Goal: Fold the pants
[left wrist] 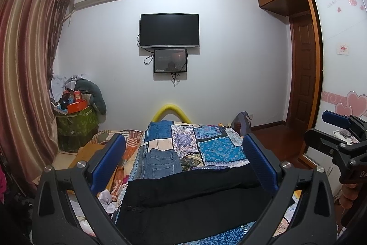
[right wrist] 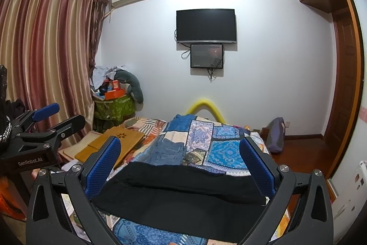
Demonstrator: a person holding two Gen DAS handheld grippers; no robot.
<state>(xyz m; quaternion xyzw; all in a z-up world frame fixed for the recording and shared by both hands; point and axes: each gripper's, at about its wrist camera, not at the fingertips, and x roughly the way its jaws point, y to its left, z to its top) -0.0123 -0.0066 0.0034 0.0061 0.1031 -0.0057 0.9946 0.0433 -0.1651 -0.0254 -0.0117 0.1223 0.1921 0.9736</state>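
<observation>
Hovering over the bed (left wrist: 215,146), you have both claws spread wide and gripping nothing: the left claw (left wrist: 183,160) frames the black pants (left wrist: 188,196) between its blue pads (left wrist: 107,162), and the right claw (right wrist: 181,167) does the same from its own side, with no cloth between the fingers of either. In the left view the pants lie flat across the patchwork bedspread right beneath you at 6 o'clock, running from a buttoned end at 7 o'clock up toward 3 o'clock; in the right view they fill the near foreground as a thick dark band, which looks like one layer already laid over another, though the black cloth hides its seams too well to be sure. My reading is that you stand between folds, with nothing gripped yet. The next move calls for lowering each claw to an end or edge of the pants, closing on all layers together, then lifting and carrying that edge over evenly so the stack does not skew. Farther off at 12 o'clock a pair of blue jeans (left wrist: 160,162) lies just beyond the black pants; keep clear of it. Beyond that, at 12 o'clock on the far wall, hangs the television (left wrist: 169,30).
</observation>
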